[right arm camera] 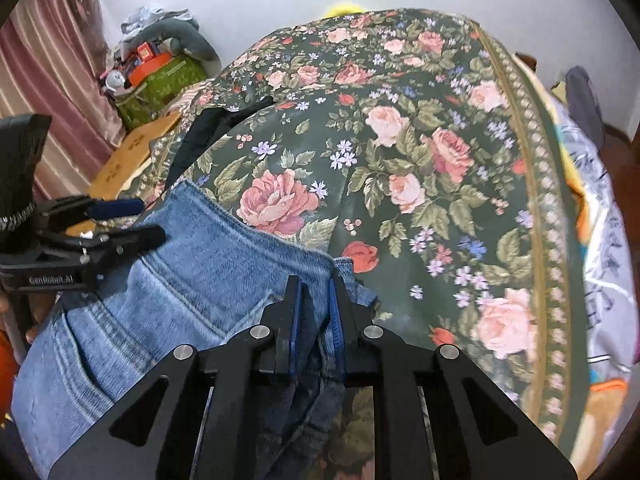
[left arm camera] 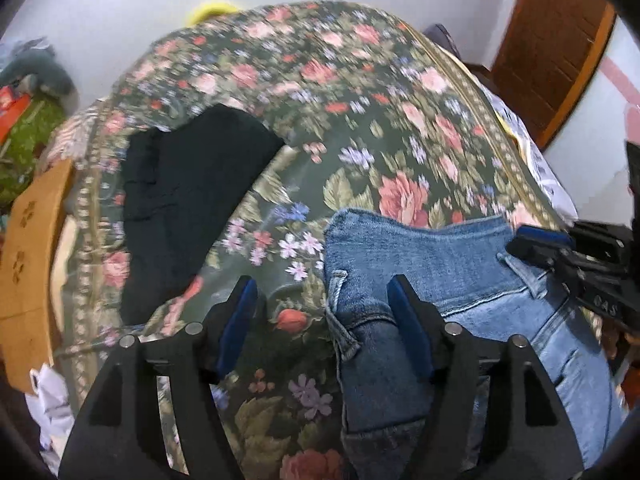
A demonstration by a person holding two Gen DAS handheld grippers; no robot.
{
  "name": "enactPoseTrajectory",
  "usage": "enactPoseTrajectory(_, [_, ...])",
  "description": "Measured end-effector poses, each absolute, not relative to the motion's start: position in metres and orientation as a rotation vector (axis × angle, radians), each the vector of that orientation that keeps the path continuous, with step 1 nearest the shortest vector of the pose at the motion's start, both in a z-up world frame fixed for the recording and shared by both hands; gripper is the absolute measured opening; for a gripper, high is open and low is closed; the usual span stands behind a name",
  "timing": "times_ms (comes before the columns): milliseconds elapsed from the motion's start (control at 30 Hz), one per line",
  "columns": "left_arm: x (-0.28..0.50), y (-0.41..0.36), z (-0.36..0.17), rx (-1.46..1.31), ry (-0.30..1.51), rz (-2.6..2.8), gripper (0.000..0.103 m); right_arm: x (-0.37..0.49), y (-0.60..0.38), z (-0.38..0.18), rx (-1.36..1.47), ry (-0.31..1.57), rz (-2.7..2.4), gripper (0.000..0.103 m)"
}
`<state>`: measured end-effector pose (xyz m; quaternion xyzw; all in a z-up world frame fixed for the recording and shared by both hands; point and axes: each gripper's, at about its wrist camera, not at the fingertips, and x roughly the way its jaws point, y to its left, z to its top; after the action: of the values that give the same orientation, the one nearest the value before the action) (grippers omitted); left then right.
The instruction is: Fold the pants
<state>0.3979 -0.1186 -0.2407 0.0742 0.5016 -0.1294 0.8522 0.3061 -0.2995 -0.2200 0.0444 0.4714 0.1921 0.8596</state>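
Two grippers meet the jeans on the floral cover: left gripper spread, straddling the waistband edge; right gripper clamped on denim.

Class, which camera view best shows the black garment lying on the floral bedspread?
The left wrist view: the black garment spreads out broadly there on the floral bedspread. The right wrist view shows only a thin dark sliver of it, seen edge-on beyond the jeans.

The left gripper points steeply down, jaws apart; the right gripper is clamped on denim.
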Motion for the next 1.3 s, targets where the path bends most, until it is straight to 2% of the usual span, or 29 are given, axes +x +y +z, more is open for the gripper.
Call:
enactPoseTrajectory(133, [0.381,-0.117,-0.205,0.149,0.979,-0.240,0.069,0.288,-0.306,-0.192,0.064,0.926,0.384,0.012])
enactPoseTrajectory(233, [0.364,-0.118,-0.179,0.176,0.914,-0.241,0.069,0.270,-0.309,-0.168,0.043,0.873,0.380,0.018])
enactPoseTrajectory(333, [0.346,-0.118,-0.160,0.182,0.876,-0.261,0.070,0.257,-0.309,-0.148,0.042,0.823,0.388,0.034])
enactPoseTrajectory(400, [0.335,-0.118,-0.151,0.178,0.864,-0.274,0.071,0.247,-0.309,-0.137,0.049,0.794,0.390,0.048])
enactPoseTrajectory(600, [0.306,-0.112,-0.144,0.172,0.864,-0.302,0.079,0.220,-0.308,-0.125,0.072,0.773,0.390,0.074])
enactPoseTrajectory(700, [0.298,-0.107,-0.152,0.152,0.893,-0.317,0.086,0.210,-0.306,-0.133,0.086,0.803,0.402,0.081])
enactPoseTrajectory(767, [0.296,-0.105,-0.162,0.137,0.930,-0.328,0.089,0.205,-0.304,-0.143,0.097,0.840,0.406,0.083])
enactPoseTrajectory(1000, [0.304,-0.109,-0.220,0.128,1.142,-0.374,0.089,0.208,-0.300,-0.197,0.173,1.014,0.433,0.083])
enactPoseTrajectory(1300, [0.337,-0.114,-0.252,-0.001,1.330,-0.496,0.099,0.234,-0.305,-0.237,0.392,1.120,0.530,0.085])
